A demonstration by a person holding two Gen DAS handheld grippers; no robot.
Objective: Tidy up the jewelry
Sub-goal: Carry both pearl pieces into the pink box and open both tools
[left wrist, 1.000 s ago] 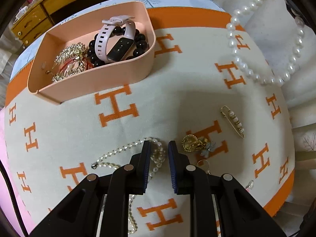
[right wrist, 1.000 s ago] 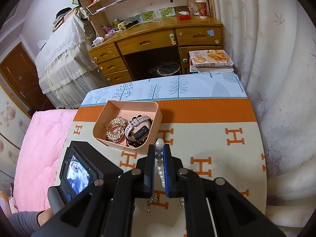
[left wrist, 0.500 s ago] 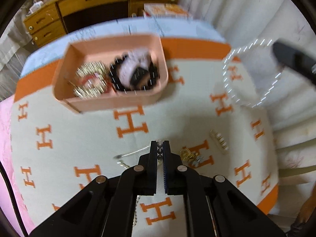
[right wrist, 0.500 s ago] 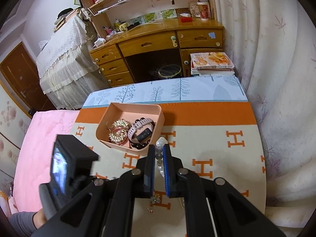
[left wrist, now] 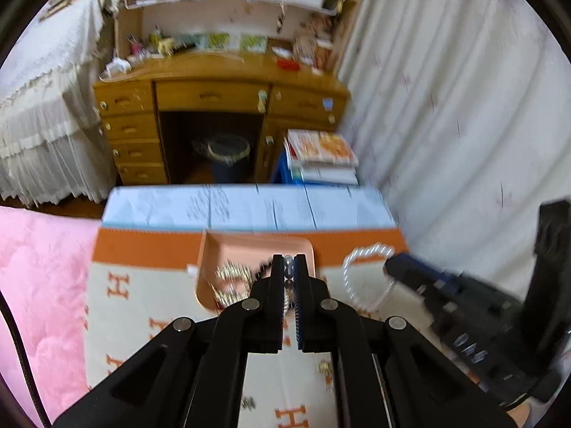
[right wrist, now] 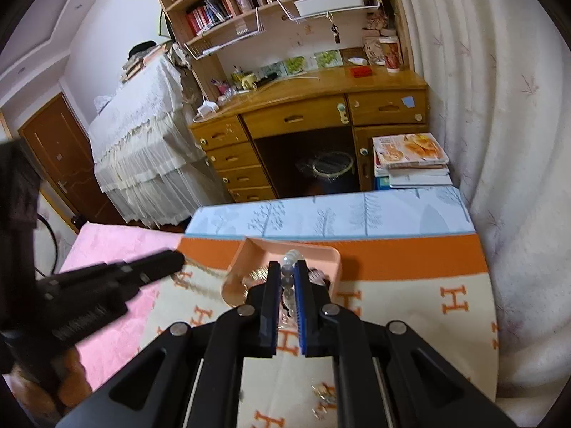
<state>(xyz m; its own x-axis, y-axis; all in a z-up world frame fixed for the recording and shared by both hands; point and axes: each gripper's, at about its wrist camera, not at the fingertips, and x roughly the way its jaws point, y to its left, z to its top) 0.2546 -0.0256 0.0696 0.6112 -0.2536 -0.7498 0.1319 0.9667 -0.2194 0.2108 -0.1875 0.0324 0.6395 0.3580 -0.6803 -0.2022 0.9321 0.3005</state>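
A pink tray with gold jewelry and dark pieces sits on the orange-and-cream H-pattern blanket. My left gripper is shut on a small pearl necklace, lifted in front of the tray; in the right wrist view it trails a thin strand. My right gripper is shut on a large pearl necklace over the tray; its loop hangs at the right in the left wrist view. Small gold pieces lie on the blanket.
A pink quilt lies to the left of the blanket. A light blue sheet covers the bed's far end. Beyond stand a wooden desk, a bin, stacked magazines and a white curtain at the right.
My left gripper shut on the small pearl necklace on the blanket and lifted it up, tilting toward the room. My right gripper, still holding the large pearls, moved closer over the tray.
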